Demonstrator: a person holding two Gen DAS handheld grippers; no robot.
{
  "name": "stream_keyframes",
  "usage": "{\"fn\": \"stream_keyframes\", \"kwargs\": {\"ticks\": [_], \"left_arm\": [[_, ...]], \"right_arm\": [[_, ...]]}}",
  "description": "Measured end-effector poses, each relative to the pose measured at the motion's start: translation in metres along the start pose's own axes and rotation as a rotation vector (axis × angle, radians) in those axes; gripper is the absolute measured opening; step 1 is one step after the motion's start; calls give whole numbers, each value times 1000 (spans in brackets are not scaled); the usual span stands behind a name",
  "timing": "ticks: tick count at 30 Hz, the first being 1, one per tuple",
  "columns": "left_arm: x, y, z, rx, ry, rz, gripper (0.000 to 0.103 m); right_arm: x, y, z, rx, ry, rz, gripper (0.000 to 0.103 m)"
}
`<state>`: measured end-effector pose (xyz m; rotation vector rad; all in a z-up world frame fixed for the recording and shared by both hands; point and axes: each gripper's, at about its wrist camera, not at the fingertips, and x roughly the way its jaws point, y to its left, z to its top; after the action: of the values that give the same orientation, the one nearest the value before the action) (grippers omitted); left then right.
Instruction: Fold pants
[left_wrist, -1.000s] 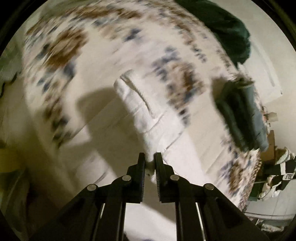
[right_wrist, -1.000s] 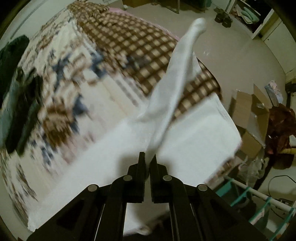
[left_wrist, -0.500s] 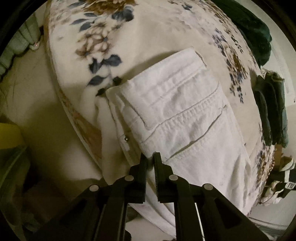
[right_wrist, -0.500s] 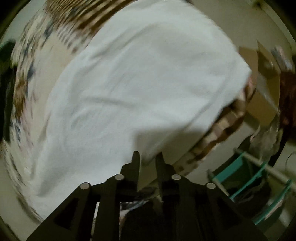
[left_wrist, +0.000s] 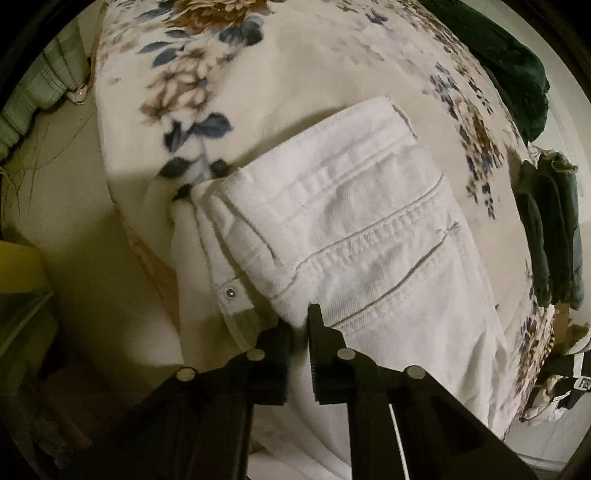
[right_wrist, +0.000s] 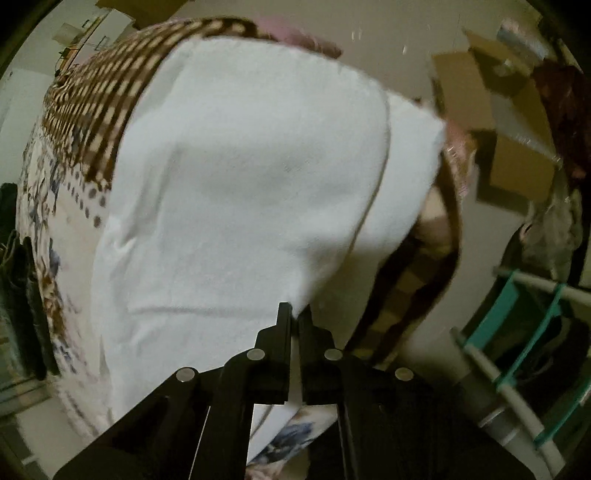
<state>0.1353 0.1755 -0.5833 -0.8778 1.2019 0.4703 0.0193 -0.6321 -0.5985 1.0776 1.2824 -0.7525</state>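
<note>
White pants (left_wrist: 354, 236) flat on flowered bed cover (left_wrist: 295, 74), long axis running left-right between the 2 grippers. Left gripper (left_wrist: 301, 325) pinches near edge at waistband end; right gripper (right_wrist: 294, 315) pinches near edge at leg end. Both equally near

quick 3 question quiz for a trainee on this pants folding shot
1. True or false: the white pants lie on a floral blanket.
2. What does the left tool pinch? A) the waist end of the pants B) the dark folded clothes C) nothing
3. Fill in: the right tool is shut on a ___ edge of the pants.

Key: 1 true; 2 A; 3 white
</note>
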Motion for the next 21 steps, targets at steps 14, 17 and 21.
{"fn": "stream_keyframes", "kwargs": {"ticks": [14,17,21], "left_arm": [[3,1,14,103,66,29,10],[-9,-23,7,207,84,113,21],[-38,-64,-24,365,49,159,68]], "right_arm": [[-12,-26,-3,-37,14,-104,5],[-16,-33,9,-51,28,-42,22],[-31,-56,20,3,-14,89,49]]}}
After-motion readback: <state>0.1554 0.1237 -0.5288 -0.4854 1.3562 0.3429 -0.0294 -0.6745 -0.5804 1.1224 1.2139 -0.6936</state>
